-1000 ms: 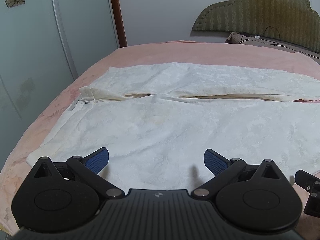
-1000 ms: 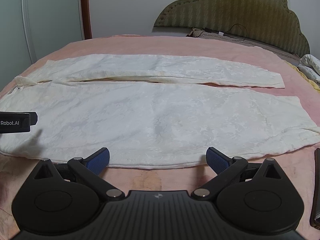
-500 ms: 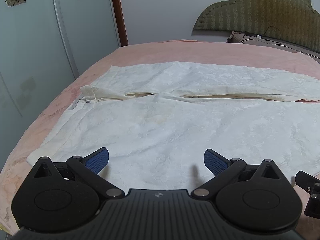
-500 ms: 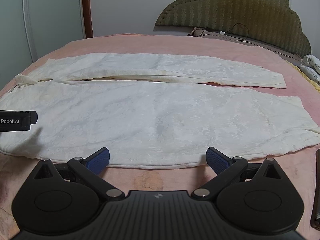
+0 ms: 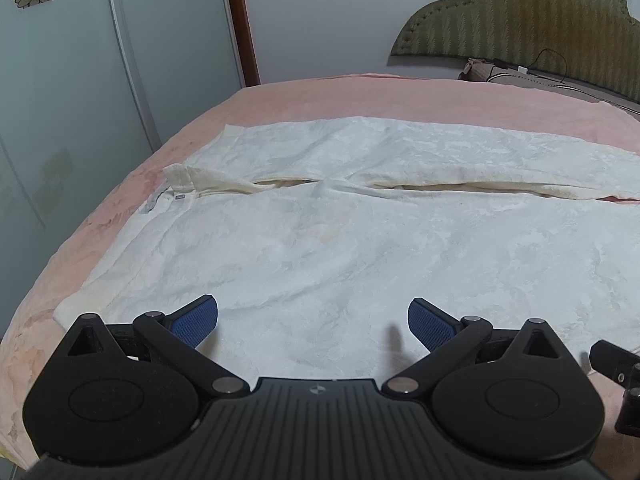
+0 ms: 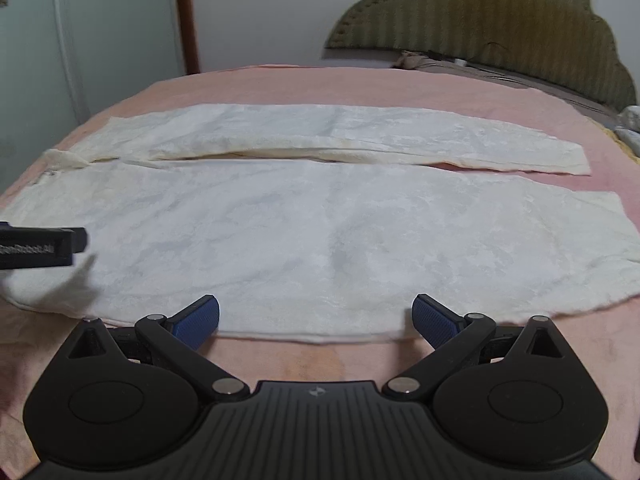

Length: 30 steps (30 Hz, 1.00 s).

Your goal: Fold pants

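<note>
A: Log the surface first.

B: Pink bedspread [image 6: 400,88] fills both views, olive headboard [image 6: 480,20] at the far end, pale wardrobe doors [image 5: 80,80] off to my left.

A: Where is the garment?

B: White pants [image 6: 320,232] lie flat across the bedspread, unfolded, two legs side by side with a narrow gap between them. Waistband end [image 5: 180,176] sits to my left, hems [image 6: 576,160] to my right. Near leg is closest to me.

A: Your claws?

B: My left gripper [image 5: 313,318] is spread wide, holding nothing, hovering over the near leg close to the waist. My right gripper [image 6: 316,316] is also spread wide and empty, poised at the near edge of that leg. Blue pads [image 6: 198,318] are clear of the cloth as far as I can see. The left unit shows at the left edge of the right view.
</note>
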Motion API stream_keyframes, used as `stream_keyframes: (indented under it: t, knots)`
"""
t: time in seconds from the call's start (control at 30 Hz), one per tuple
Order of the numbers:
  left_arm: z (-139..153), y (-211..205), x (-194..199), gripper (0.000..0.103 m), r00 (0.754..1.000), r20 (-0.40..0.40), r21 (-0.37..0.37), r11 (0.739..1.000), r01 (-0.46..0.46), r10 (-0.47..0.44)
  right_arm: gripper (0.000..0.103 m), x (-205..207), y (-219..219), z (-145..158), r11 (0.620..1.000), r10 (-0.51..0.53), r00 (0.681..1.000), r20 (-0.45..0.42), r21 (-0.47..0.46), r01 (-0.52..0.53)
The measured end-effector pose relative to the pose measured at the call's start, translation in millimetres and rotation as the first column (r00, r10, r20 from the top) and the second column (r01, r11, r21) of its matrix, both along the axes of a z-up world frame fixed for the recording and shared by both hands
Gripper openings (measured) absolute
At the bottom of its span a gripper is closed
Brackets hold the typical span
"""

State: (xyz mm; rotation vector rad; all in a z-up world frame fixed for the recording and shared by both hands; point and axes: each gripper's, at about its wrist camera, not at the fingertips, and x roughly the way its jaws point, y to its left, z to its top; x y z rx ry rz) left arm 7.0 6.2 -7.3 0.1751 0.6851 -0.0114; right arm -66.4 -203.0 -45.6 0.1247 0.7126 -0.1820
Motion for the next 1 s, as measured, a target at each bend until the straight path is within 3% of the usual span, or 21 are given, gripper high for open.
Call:
stream_keyframes:
  t: [0.17, 0.33, 0.43, 0.6, 0.67, 0.73, 0.83, 0.9, 0.97, 1.0]
  knots:
    - [6, 15, 13, 0.103, 0.999, 0.014, -0.017, 0.999, -0.041, 0.041, 0.103, 28, -11, 31, 0.986, 0.139, 0.979, 0.15, 0.065, -0.15]
    - [11, 39, 35, 0.103, 0.999, -0.018, -0.082, 0.996, -0.046, 0.045, 0.103, 108, -14, 57, 0.934, 0.352, 0.921, 0.165, 0.004, -0.358]
    - [15, 47, 48, 0.102, 0.999, -0.039, -0.088, 0.996, -0.035, 0.032, 0.103, 172, -16, 60, 0.901, 0.427, 0.895, 0.132, 0.02, -0.433]
    - [18, 60, 72, 0.103, 0.997, -0.045, -0.047, 0.997, -0.06, 0.058, 0.103, 284, -27, 45, 0.832, 0.486, 0.867, 0.114, 0.242, -0.499]
    - [20, 71, 84, 0.101, 0.995, -0.055, -0.057, 0.994, -0.091, 0.087, 0.103, 319, -27, 37, 0.818, 0.494, 0.864, 0.099, 0.285, -0.501]
    - [24, 82, 95, 0.1, 0.992, -0.056, -0.067, 0.991, -0.118, 0.114, 0.103, 355, -18, 31, 0.819, 0.513, 0.856, 0.063, 0.262, -0.51]
    - [31, 94, 112, 0.099, 0.989, -0.049, -0.07, 0.987, -0.144, 0.14, 0.103, 395, -1, 23, 0.826, 0.547, 0.837, 0.007, 0.156, -0.541]
    - [33, 98, 123, 0.1, 0.986, -0.047, -0.063, 0.985, -0.16, 0.157, 0.103, 420, 11, 14, 0.808, 0.585, 0.811, -0.024, 0.1, -0.58]
    - [32, 99, 134, 0.1, 0.986, -0.049, -0.059, 0.985, -0.164, 0.162, 0.098, 439, 16, 5, 0.783, 0.62, 0.782, -0.057, 0.102, -0.613]
    - [31, 98, 139, 0.1, 0.986, -0.053, -0.057, 0.985, -0.163, 0.16, 0.088, 445, 18, 2, 0.771, 0.635, 0.769, -0.072, 0.111, -0.627]
